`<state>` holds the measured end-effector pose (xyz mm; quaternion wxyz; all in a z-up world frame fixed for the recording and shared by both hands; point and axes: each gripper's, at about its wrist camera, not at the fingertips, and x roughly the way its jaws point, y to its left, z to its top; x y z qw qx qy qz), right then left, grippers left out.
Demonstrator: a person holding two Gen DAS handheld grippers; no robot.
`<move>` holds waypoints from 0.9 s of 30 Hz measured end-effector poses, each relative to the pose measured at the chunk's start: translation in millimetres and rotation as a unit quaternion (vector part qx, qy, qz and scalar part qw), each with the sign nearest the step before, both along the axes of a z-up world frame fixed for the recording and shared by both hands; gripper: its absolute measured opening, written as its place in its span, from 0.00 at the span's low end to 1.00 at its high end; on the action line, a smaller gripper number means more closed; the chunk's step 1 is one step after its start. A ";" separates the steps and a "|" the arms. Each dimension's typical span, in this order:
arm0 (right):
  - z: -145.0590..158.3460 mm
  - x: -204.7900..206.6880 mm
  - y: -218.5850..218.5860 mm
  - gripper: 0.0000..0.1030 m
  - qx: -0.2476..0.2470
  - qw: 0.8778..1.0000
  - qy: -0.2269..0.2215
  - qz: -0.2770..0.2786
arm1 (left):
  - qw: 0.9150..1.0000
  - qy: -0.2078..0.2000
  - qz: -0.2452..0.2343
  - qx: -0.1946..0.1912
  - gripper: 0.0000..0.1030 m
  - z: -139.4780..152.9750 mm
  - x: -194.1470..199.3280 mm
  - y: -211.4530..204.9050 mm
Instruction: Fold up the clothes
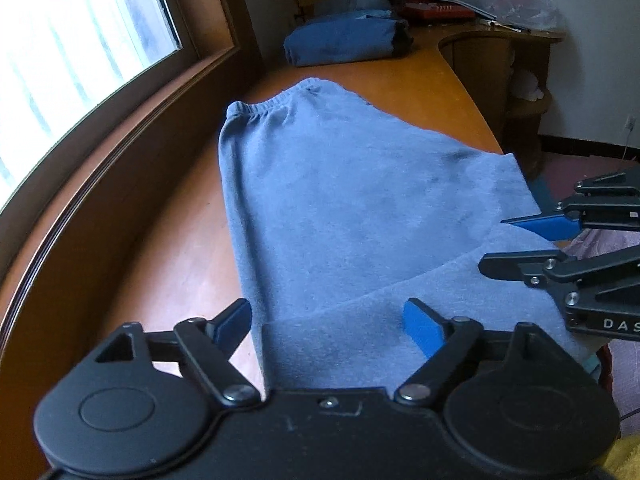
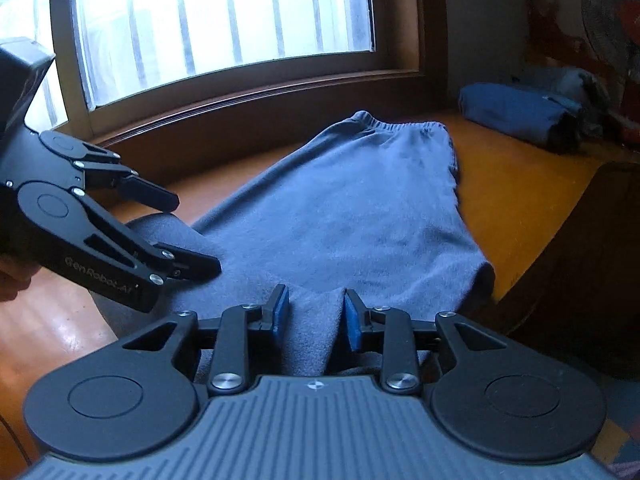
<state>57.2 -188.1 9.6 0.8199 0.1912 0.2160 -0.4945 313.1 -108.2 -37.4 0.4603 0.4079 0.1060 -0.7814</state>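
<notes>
**Blue-grey trousers spread on the worktop, both grippers at the near end**

We see a pair of blue-grey trousers (image 1: 352,200) lying flat along the wooden worktop (image 1: 168,248), the elastic waistband at the far end near the window (image 1: 80,40) and the leg end towards us, part of it hanging over the worktop's near edge. A lower layer of the same cloth shows beneath the nearer part.

Our left gripper (image 1: 328,324) hovers over the near left edge of the trousers. Its jaws stand wide apart and released; cloth lies below them, but the pads do not press on it.

Our right gripper (image 2: 316,312) is at the near right part of the garment. Its jaws are narrower, with a raised ridge of cloth between the blue pads (image 2: 352,316); we cannot tell whether the pads pinch it or merely flank it.

At the far end of the worktop rests a stack of folded blue clothes (image 1: 344,36), well apart from the trousers. A fan (image 2: 612,36) stands behind that stack.
</notes>
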 end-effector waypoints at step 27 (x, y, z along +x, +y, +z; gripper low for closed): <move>-9.3 0.1 61.0 0.63 -0.027 0.999 0.028 0.025 | 0.999 0.000 0.033 0.016 0.81 -11.4 47.9 72.6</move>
